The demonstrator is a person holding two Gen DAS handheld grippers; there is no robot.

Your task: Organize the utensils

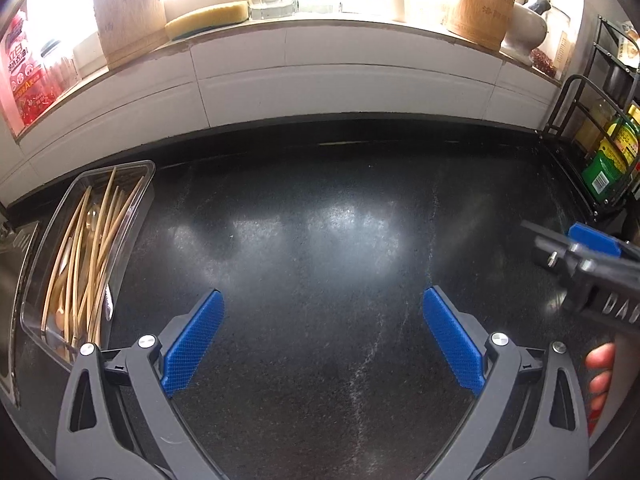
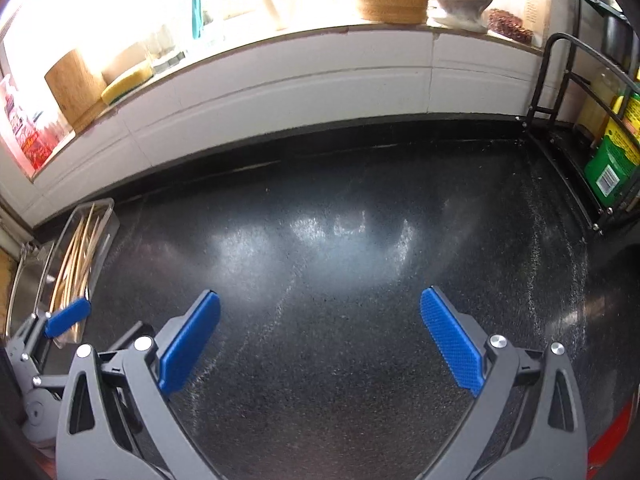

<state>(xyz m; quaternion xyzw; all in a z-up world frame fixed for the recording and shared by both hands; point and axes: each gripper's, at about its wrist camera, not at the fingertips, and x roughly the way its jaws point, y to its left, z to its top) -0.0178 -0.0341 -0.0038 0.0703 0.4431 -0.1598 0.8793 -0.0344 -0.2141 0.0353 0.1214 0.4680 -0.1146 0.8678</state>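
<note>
A clear plastic tray (image 1: 142, 178) at the left of the black countertop holds several wooden chopsticks (image 1: 96, 248) and pale spoons. My left gripper (image 1: 322, 304) hovers open over bare counter to the right of the tray, nothing between its blue pads. My right gripper (image 2: 320, 300) is also open over bare counter, empty. In the right wrist view the tray (image 2: 105, 220) lies far left, with one blue pad of the left gripper (image 2: 67, 317) in front of it. Part of the right gripper's body (image 1: 592, 264) shows at the right edge of the left wrist view.
A white tiled ledge (image 1: 340, 52) behind the counter carries two bamboo holders (image 1: 482, 4), a yellow sponge (image 1: 208, 18), glasses and a pale mortar (image 1: 524, 26). A black wire rack (image 1: 580, 120) with green bottles stands at the right. A sink edge (image 1: 16, 280) lies left of the tray.
</note>
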